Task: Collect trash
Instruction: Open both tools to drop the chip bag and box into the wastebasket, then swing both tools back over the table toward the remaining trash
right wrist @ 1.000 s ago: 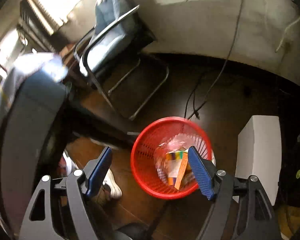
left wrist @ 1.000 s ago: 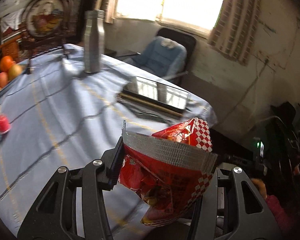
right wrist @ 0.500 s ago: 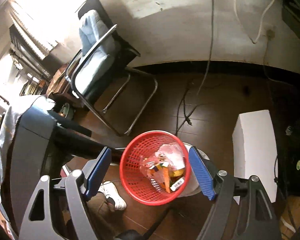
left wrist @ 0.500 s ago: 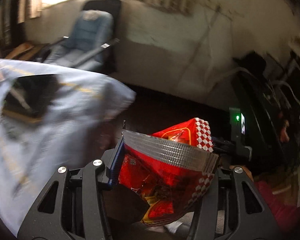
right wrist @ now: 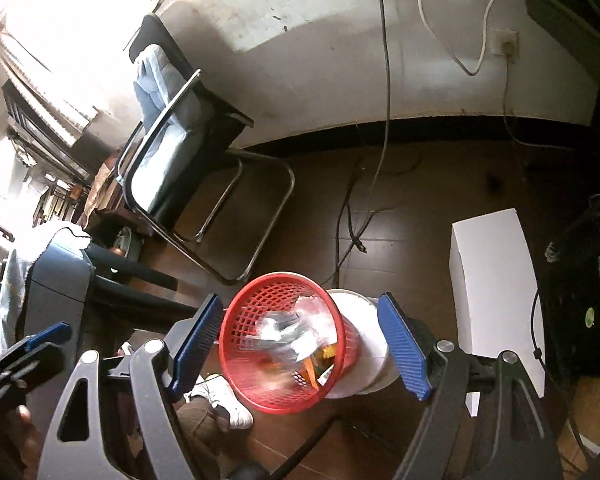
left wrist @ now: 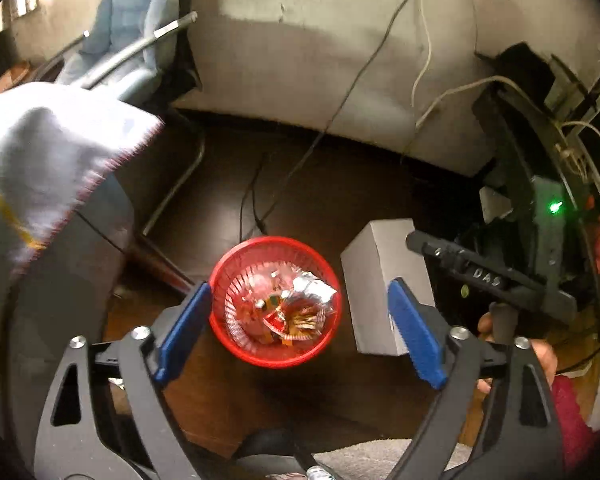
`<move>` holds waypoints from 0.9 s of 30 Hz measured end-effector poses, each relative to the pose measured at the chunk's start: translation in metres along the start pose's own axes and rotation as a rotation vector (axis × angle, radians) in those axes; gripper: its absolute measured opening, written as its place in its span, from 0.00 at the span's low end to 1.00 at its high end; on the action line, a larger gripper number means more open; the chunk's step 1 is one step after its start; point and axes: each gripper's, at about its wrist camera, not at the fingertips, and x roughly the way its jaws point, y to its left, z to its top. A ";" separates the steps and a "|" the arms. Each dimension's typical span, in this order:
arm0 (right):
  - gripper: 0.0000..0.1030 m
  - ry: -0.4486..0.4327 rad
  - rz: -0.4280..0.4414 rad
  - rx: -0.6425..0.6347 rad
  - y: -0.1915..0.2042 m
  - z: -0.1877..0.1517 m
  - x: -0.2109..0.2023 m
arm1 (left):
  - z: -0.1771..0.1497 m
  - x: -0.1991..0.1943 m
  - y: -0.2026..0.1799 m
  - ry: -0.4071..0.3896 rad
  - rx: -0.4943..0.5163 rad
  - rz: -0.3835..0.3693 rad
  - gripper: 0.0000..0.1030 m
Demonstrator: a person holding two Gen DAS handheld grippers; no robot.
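The left gripper [left wrist: 298, 326] points steeply down at the floor. Its jaws are opening, and nothing lies between the blue pads [left wrist: 414, 338]. Seen through the gap, a red mesh basket [left wrist: 236, 344] stands on the dark wooden floor [left wrist: 340, 200]. The basket holds trash: a red snack bag [left wrist: 296, 316] with its silver lining turned up lies on top of other wrappers, near the middle of the basket and towards its right wall.

The right gripper [right wrist: 300, 346] also points down at the floor. Its jaws stand spread wide, with nothing pinched between them. In the right wrist view the basket [right wrist: 252, 364] appears tilted and sits against a white round object [right wrist: 360, 316] behind it. Crumpled clear plastic [right wrist: 308, 324] and orange wrappers fill the basket.

A white box [left wrist: 374, 276] stands on the floor just beside the basket, on its right in the left wrist view. A metal-framed chair with a blue cushion [right wrist: 168, 136] stands well apart from the basket, by the wall. Dark cables [right wrist: 352, 216] run down the wall and across the floor. A corner of a pale blue tablecloth [left wrist: 48, 152] hangs at the left edge of the left wrist view. A white shoe [right wrist: 224, 402] rests on the floor just beside the basket's lower left edge.
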 end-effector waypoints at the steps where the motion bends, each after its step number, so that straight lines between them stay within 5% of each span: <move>1: 0.76 -0.002 0.005 -0.003 0.002 0.000 -0.001 | -0.001 -0.006 -0.001 -0.017 0.002 0.010 0.86; 19: 0.78 -0.152 0.138 -0.230 0.099 -0.002 -0.089 | -0.018 -0.137 0.021 -0.234 -0.044 0.117 0.89; 27: 0.82 -0.182 0.225 -0.360 0.165 -0.021 -0.123 | -0.065 -0.222 0.104 -0.313 -0.150 0.350 0.89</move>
